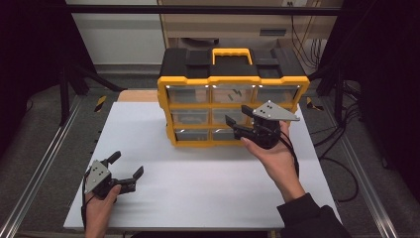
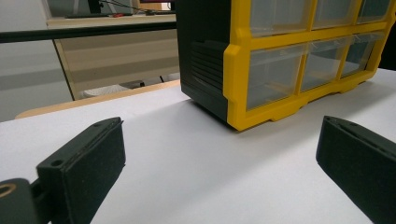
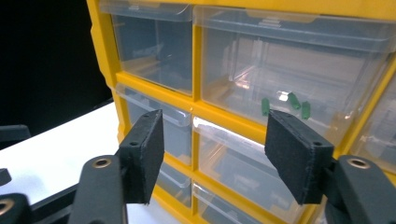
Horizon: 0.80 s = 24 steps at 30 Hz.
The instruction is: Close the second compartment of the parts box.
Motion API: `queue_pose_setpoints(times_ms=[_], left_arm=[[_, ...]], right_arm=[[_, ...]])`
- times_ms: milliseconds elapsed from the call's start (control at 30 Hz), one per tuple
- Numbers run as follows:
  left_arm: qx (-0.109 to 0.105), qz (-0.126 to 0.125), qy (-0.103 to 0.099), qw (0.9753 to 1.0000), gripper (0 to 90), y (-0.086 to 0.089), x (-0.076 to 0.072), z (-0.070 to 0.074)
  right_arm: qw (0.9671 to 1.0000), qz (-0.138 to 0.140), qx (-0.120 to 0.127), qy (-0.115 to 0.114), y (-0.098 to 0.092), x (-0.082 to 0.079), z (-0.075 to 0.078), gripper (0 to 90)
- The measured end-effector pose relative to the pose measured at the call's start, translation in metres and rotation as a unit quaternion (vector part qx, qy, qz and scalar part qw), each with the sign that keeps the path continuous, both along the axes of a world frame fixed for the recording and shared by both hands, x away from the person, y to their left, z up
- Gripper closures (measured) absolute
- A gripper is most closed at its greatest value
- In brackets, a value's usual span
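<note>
A yellow and black drawer cabinet (image 1: 233, 96) stands at the far middle of the white table (image 1: 198, 188), its clear drawers facing the person. It has three rows of three drawers inside a yellow frame, and a yellow handle (image 1: 232, 51) sits on its black top.

The right gripper (image 1: 236, 121) is held up in front of the cabinet, level with the middle and bottom rows, just in front of the drawer fronts. Its jaws are spread apart and hold nothing. In the right gripper view the two black pads frame the yellow frame post between two drawers, and the middle-row drawer (image 3: 247, 163) lies between them; whether the pads touch the plastic cannot be told. Above it, a drawer (image 3: 299, 70) holds a few small green parts (image 3: 293, 103). The person's right hand (image 1: 272, 153) grips the tool from below, and a dark sleeve (image 1: 312, 218) shows at the bottom edge.

The left gripper (image 1: 128, 167) rests low at the near left part of the table, well apart from the cabinet. Its jaws are also spread wide with nothing between them. In the left gripper view they point across bare table toward the cabinet's near corner (image 2: 233, 116). The left hand (image 1: 99, 206) holds it from behind
</note>
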<state>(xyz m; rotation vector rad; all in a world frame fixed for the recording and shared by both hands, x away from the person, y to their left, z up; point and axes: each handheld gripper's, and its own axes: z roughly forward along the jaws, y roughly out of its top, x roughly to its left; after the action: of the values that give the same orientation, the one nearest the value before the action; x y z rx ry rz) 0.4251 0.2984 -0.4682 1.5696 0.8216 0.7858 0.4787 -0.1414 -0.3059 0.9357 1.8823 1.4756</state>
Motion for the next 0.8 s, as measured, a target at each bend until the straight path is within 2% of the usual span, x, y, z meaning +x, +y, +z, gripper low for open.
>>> queue_pose_setpoints(times_ms=[367,633,800], left_arm=[[0.000,0.000,0.000,1.0000,1.1,0.0004,0.0001,-0.0001],[0.000,-0.001,0.000,1.0000,1.1,0.0003,0.0000,0.0000],[0.000,-0.001,0.000,1.0000,1.1,0.0002,0.0000,0.0000]], right_arm=[[1.0000,-0.005,-0.003,-0.001,-0.0008,-0.0034,-0.0045,19.6],[1.0000,-0.002,-0.004,-0.005,-0.0027,-0.0072,-0.0041,13.9],[0.9999,-0.001,-0.013,-0.006,-0.0042,-0.0083,-0.0051,10.3]])
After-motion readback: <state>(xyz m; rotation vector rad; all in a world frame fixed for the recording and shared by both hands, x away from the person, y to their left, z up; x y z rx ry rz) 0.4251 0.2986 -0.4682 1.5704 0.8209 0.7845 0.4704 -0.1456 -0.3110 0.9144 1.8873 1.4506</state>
